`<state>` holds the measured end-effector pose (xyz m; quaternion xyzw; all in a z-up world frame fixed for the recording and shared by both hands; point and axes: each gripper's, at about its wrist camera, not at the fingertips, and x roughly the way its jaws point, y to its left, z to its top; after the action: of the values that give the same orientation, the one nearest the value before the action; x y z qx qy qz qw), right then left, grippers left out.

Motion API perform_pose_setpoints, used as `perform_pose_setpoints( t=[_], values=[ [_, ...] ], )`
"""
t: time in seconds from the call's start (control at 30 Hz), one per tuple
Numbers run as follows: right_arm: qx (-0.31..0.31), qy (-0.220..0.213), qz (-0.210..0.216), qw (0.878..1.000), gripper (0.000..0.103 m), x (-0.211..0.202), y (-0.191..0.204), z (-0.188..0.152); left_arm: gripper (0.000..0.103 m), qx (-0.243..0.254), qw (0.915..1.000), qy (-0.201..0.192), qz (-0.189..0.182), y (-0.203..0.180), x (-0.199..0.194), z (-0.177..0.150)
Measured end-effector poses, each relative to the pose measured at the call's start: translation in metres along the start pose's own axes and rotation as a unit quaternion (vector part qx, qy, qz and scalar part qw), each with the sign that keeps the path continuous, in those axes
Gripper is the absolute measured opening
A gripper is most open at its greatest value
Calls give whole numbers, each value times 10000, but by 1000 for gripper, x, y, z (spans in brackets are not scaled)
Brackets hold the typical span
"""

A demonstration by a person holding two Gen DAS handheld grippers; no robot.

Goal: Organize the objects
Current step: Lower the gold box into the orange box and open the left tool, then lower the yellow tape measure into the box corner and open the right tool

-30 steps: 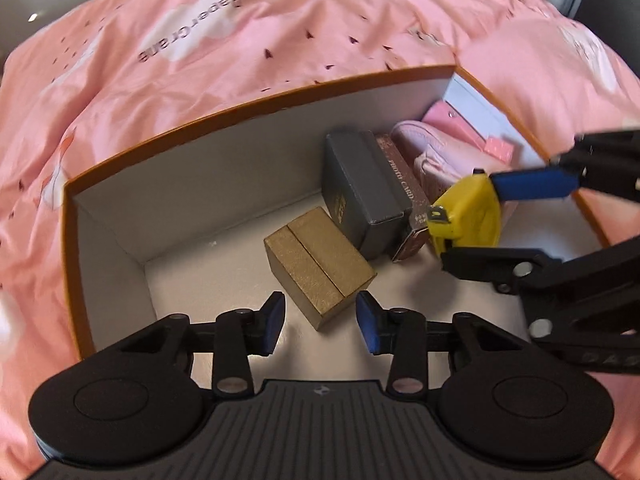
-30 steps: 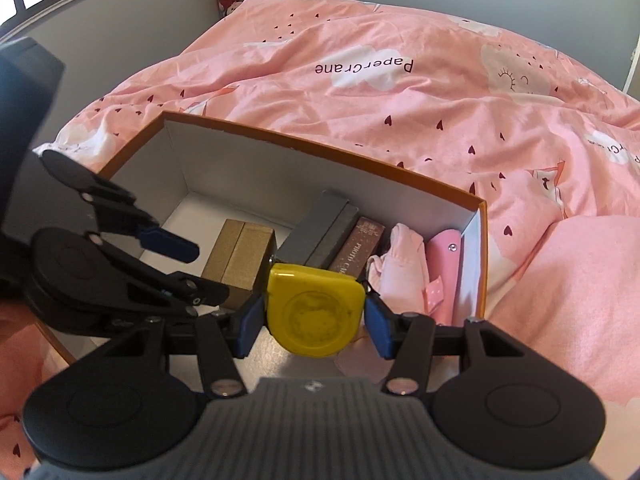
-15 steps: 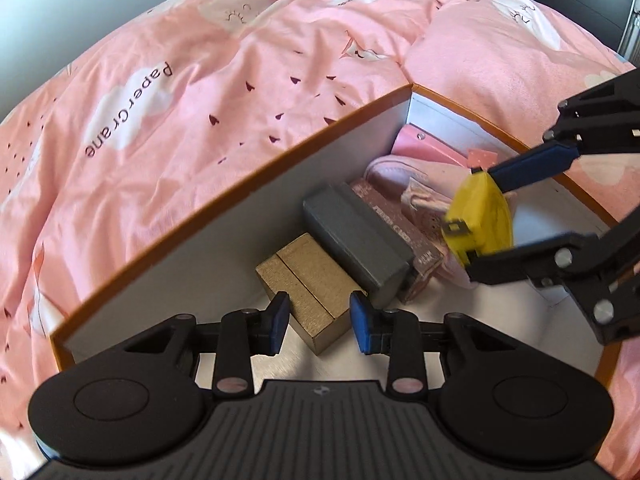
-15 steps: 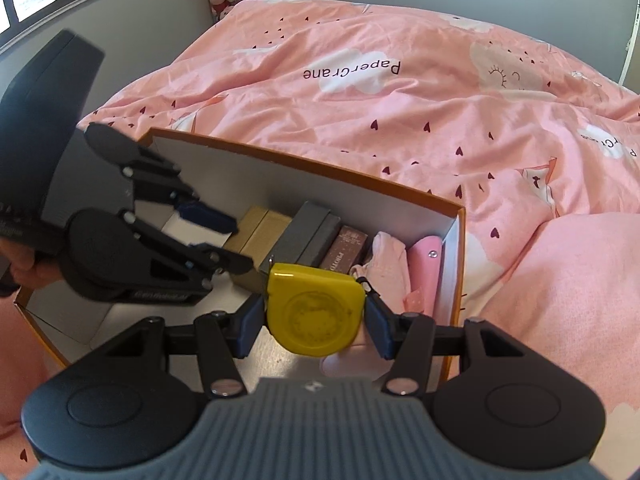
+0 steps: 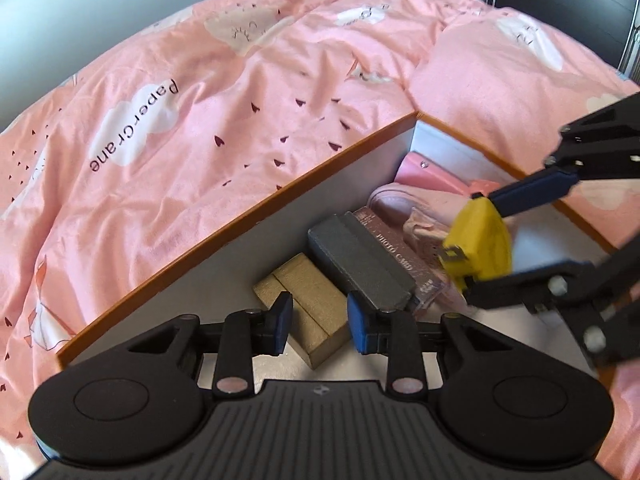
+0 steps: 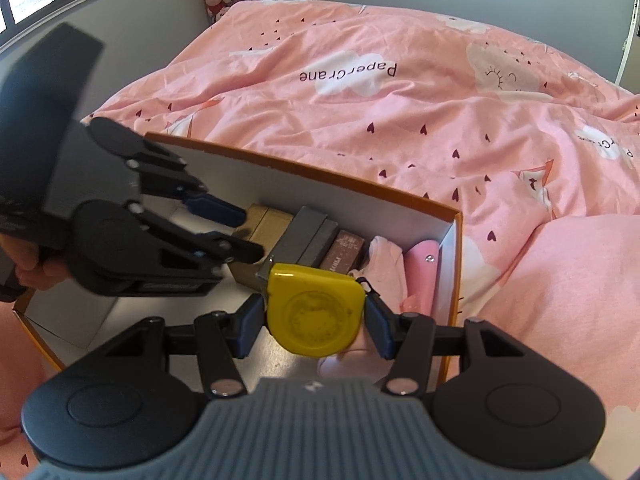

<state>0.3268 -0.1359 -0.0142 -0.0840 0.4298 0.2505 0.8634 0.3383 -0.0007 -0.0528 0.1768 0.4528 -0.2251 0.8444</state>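
My left camera sits just behind my left gripper [image 5: 316, 322] and looks down and forward into the box [image 5: 256, 212] from close above its near-left side, with the duvet [image 5: 192, 92] behind. My right camera rides behind my right gripper [image 6: 314, 322], looking down into the same box [image 6: 360, 184] from its near edge, perhaps a little higher, facing the bed and a far wall. Both views share the box interior and the duvet. Each camera also catches the other gripper: the right one at the left view's right edge, the left one at the right view's left side.
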Motion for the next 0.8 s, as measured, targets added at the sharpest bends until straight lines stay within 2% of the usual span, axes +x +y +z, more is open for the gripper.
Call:
perform_pose_setpoints(
  t=[0.13, 0.23, 0.33, 0.47, 0.57, 0.63, 0.8],
  values=[
    [160, -40, 143, 9998, 57, -2, 2, 4, 37, -261, 9994, 24, 222, 8, -19, -10],
    [290, -61, 276, 9992, 57, 1, 9, 11, 37, -768, 9958, -77, 501, 19, -37, -18],
    [430, -86, 404, 9982, 57, 7, 20, 20, 37, -1503, 9852, -408, 720, 35, -58, -26],
    [580, -47, 741, 9956, 57, 21, 40, 35, 37, -2346, 9646, -822, 879, 59, -82, -36],
    [578, 66, 901, 9942, 57, 38, 58, 47, 37, -2607, 9533, -929, 1214, 73, -90, -40],
    [489, 127, 852, 9951, 57, 52, 70, 53, 37, -2737, 9477, -990, 1312, 82, -94, -43],
    [325, 412, 651, 9965, 57, 91, 88, 63, 37, -2900, 9436, -964, 1274, 95, -92, -52]
  ],
)
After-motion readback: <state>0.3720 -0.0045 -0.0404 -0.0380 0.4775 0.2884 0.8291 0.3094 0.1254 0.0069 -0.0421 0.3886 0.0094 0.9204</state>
